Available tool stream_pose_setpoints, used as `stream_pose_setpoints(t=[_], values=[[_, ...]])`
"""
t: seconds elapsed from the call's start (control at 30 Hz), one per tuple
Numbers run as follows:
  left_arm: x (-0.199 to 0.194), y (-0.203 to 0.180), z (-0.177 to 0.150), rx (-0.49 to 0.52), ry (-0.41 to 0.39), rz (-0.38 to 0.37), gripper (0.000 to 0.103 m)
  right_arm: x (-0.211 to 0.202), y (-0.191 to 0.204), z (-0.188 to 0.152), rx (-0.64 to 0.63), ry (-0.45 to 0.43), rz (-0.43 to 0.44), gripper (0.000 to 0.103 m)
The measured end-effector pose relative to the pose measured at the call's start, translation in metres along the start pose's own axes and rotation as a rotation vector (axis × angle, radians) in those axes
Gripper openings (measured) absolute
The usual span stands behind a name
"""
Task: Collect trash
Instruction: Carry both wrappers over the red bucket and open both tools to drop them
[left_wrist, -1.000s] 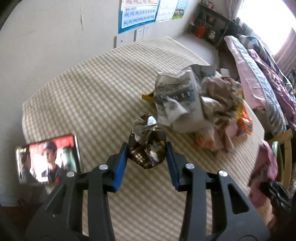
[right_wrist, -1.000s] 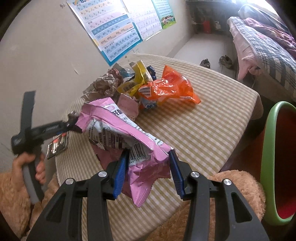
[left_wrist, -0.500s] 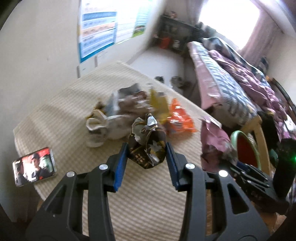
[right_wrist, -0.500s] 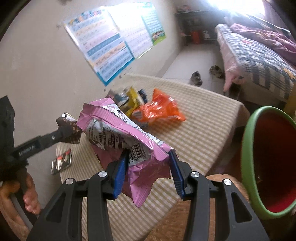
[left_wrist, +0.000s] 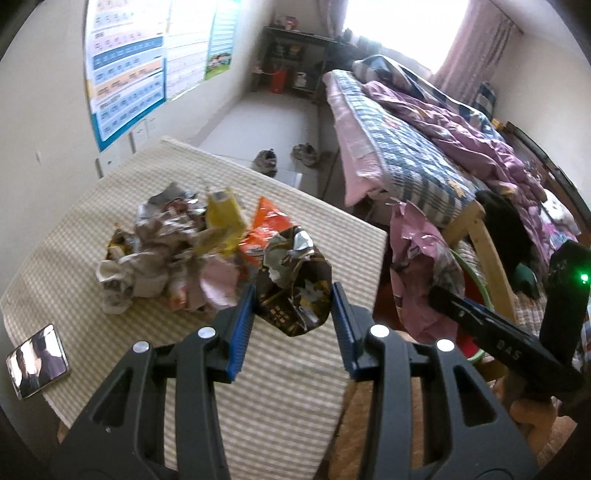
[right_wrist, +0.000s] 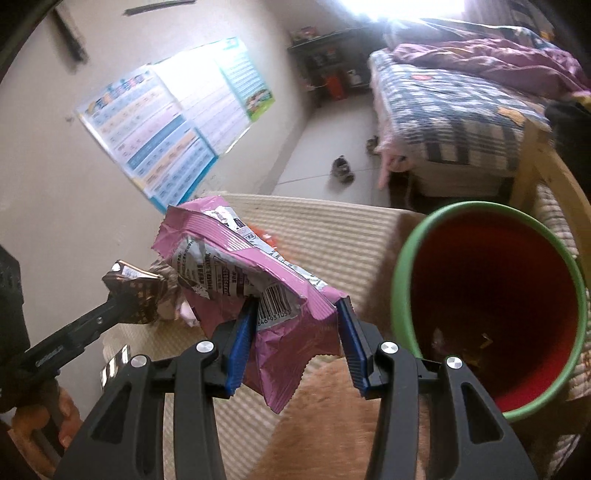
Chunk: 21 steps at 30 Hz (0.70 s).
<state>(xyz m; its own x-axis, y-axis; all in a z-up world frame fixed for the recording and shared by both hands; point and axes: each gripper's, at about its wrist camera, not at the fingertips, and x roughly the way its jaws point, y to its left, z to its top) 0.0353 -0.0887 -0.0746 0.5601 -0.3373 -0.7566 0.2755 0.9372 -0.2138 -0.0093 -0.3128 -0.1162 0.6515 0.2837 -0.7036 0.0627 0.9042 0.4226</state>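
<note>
Nearest us, our left tool (left_wrist: 293, 314) pinches a crumpled brown wrapper (left_wrist: 294, 287) above the checked worktop (left_wrist: 280, 387). Our right tool (right_wrist: 295, 332) clamps a pink snack bag (right_wrist: 255, 280), held in the air just left of the green-rimmed red bin (right_wrist: 400, 295). Farther off, a heap of wrappers (left_wrist: 184, 243) lies on the worktop, a phone (left_wrist: 37, 360) near its left edge. Beyond stands the bed (left_wrist: 413, 147).

The far rim of the green-rimmed red plastic bin (right_wrist: 402, 266) is blurred, its lower right side is cut off at four o'clock, and the small scraps (right_wrist: 484, 341) inside cannot be identified.
</note>
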Motion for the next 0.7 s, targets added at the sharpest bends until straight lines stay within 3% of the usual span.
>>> stream_pose_setpoints(t=[0.4,0.7], values=[[0.029,-0.060,0.000,0.106,0.051,-0.083,0.039,-0.024,-0.060,0.006,0.133,-0.059,-0.127,0.044],[0.053,-0.122,0.005,0.190,0.093,-0.208,0.039,-0.052,-0.114,0.001,0.255,-0.097,-0.244,0.044]])
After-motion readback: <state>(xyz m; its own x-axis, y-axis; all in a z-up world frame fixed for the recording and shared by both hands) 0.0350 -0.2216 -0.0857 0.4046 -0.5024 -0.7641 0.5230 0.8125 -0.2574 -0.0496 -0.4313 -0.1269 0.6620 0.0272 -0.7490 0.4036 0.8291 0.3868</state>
